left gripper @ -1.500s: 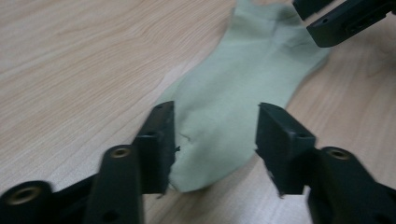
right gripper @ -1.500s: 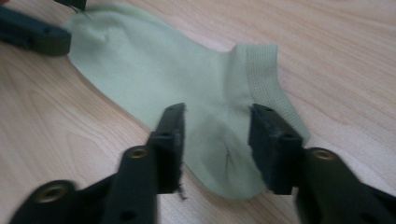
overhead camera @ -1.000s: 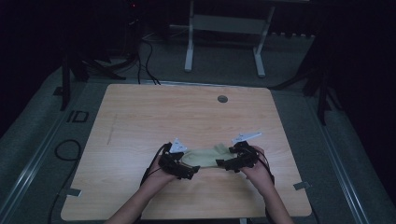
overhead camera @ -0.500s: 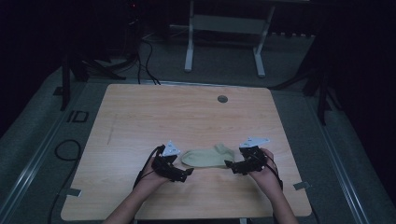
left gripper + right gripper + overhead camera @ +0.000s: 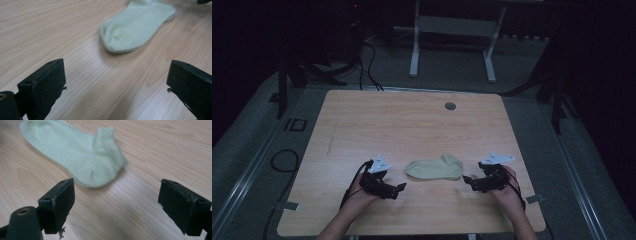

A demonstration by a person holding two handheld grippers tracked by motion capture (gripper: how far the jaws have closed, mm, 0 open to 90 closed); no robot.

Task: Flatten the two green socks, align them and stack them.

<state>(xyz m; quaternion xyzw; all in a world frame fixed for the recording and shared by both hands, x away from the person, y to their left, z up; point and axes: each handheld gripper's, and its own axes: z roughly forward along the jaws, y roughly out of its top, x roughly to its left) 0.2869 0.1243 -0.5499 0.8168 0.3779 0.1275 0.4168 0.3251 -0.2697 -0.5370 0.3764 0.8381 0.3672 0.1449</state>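
A pale green sock (image 5: 435, 168) lies flat on the table (image 5: 412, 125), near the front edge and about midway between the left and right edges, with its toe toward the left edge and its cuff toward the right. The left gripper (image 5: 399, 187) rests just left of the toe, its fingers (image 5: 42, 87) spread wide apart and holding nothing; the sock sits beyond them, clear of both. The right gripper (image 5: 468, 181) sits just right of the cuff, its fingers (image 5: 57, 202) likewise wide apart and empty, with the heel and ribbed cuff ahead of them, not touching. A small round grommet (image 5: 450, 106) is set in the table near the far edge.
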